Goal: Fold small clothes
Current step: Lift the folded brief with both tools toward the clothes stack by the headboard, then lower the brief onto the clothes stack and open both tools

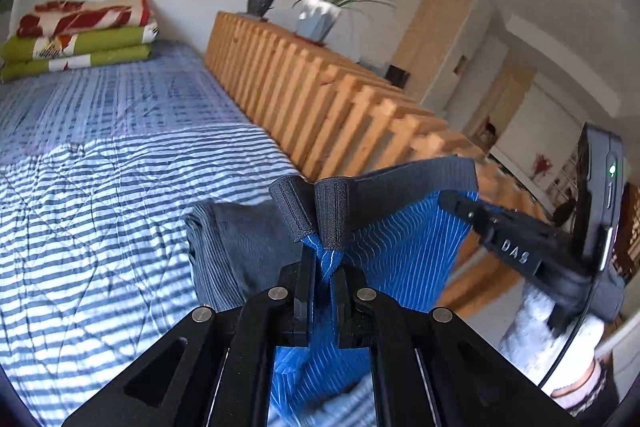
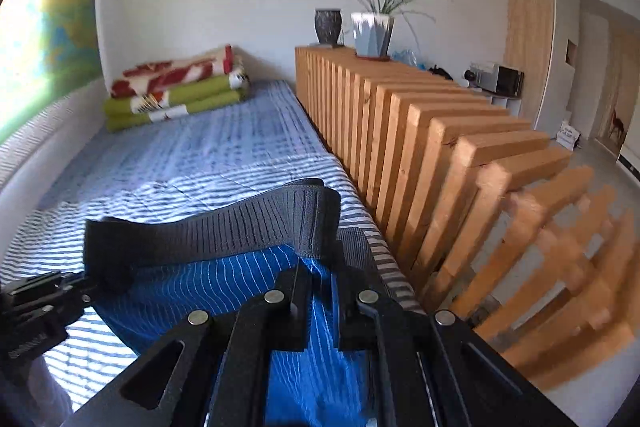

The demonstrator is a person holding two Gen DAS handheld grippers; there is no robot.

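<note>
A pair of blue briefs (image 1: pixel 400 247) with thin white lines and a dark grey elastic waistband (image 1: pixel 420 175) hangs in the air above the striped bed. My left gripper (image 1: pixel 324 251) is shut on one end of the waistband, bunching it. My right gripper (image 2: pixel 320 259) is shut on the other end; the waistband (image 2: pixel 224 227) stretches leftward from it to the left gripper (image 2: pixel 60 291). In the left wrist view the right gripper (image 1: pixel 460 203) reaches in from the right. A folded grey garment (image 1: pixel 236 247) lies on the bed beneath.
The bed (image 1: pixel 100 167) has a blue-and-white striped quilt. Folded blankets (image 1: pixel 80 35) are stacked at its far end. A wooden slatted divider (image 2: pixel 420 131) runs along the bed's right side, with a dark vase (image 2: pixel 328 25) and a potted plant (image 2: pixel 374 31) on top.
</note>
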